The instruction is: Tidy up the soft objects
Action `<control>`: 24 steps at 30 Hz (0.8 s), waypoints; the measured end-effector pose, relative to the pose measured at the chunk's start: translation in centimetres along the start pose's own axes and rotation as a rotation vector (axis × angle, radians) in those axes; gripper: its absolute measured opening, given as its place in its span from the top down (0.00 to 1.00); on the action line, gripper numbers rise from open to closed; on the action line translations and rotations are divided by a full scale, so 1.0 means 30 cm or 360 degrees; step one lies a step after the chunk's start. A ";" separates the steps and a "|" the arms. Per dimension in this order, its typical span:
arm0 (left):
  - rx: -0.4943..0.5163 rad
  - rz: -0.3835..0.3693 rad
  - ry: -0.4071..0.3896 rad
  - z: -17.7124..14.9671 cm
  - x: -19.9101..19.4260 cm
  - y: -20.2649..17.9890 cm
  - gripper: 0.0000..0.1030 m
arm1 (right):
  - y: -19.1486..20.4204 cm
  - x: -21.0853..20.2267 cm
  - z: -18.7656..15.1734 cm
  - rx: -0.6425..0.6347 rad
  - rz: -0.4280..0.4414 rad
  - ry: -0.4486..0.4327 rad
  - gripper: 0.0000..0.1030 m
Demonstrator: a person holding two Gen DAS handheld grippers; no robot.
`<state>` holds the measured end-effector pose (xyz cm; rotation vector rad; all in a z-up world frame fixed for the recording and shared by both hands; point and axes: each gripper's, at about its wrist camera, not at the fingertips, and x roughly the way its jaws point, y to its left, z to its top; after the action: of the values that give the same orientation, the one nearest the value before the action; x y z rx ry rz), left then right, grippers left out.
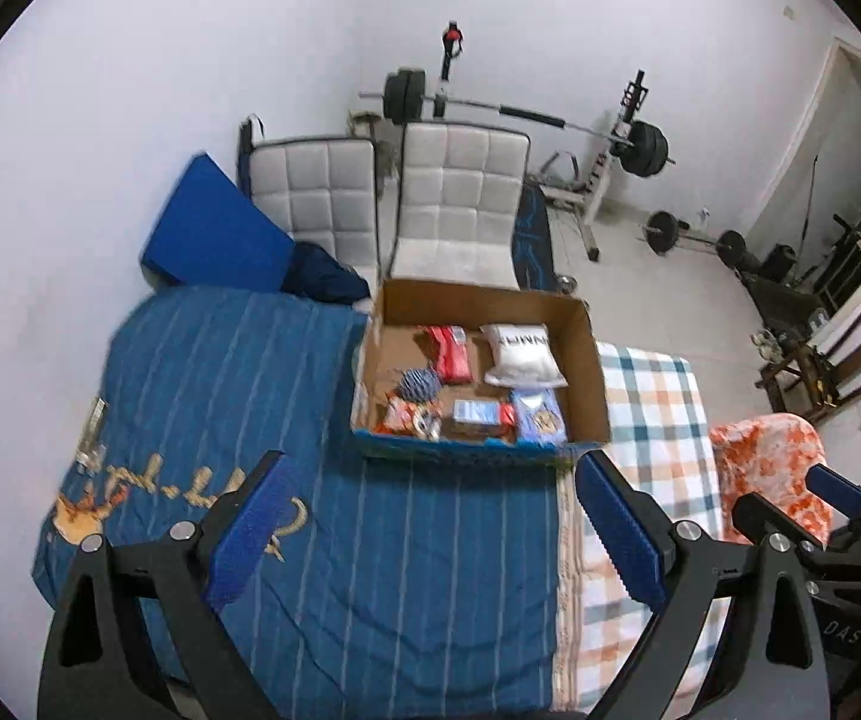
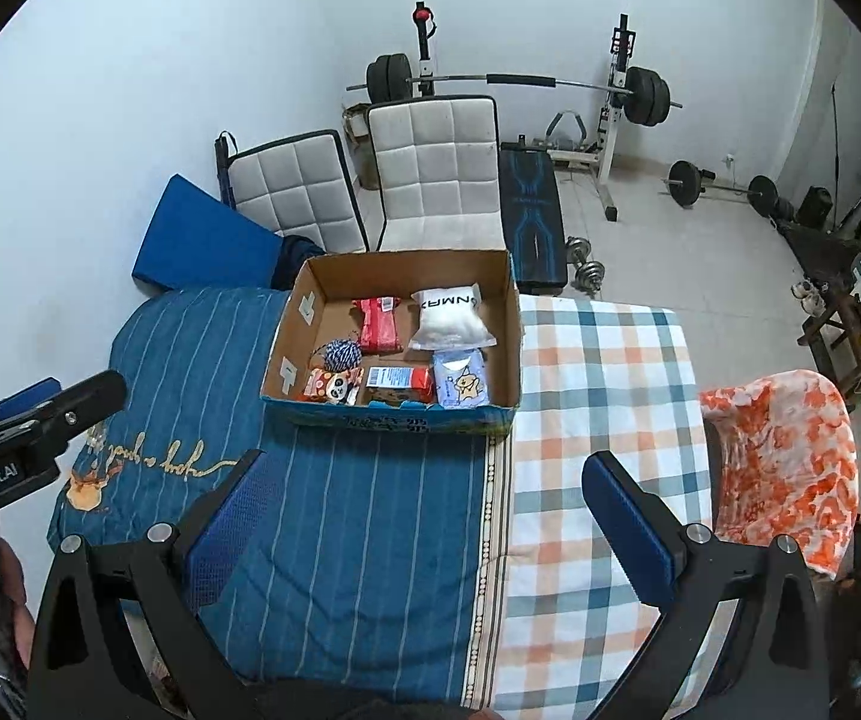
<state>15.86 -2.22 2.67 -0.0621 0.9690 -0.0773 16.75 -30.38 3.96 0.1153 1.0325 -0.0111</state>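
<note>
Both grippers hang above the bed, holding nothing: left gripper (image 1: 430, 516) fingers spread wide over the blue striped quilt (image 1: 334, 396), right gripper (image 2: 424, 516) likewise spread, straddling the seam with the plaid sheet (image 2: 598, 396). Soft goods sit in the cardboard box (image 2: 508, 330) ahead: white pillow pack (image 2: 451, 318), red packet (image 2: 377, 324), striped ball (image 2: 341, 354), blue pouch (image 2: 461, 384). Likely first pick pending. Approach from above, clear the box wall, pinch the pack mid-body.
</note>
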 end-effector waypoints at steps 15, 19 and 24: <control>0.0046 0.0110 -0.0115 0.018 -0.015 -0.029 0.00 | -0.013 0.033 0.083 0.0005 -0.0033 -0.0075 0.00; 0.0049 0.0113 -0.0113 0.017 -0.020 -0.027 0.00 | -0.008 0.020 0.080 -0.0013 -0.0022 -0.0086 0.00; 0.0061 0.0123 -0.0127 0.017 -0.022 -0.031 0.00 | -0.008 0.011 0.075 -0.0015 -0.0032 -0.0100 0.00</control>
<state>15.87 -3.08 3.56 0.0076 0.8887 -0.0224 18.84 -30.83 4.81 0.0953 0.9710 -0.0277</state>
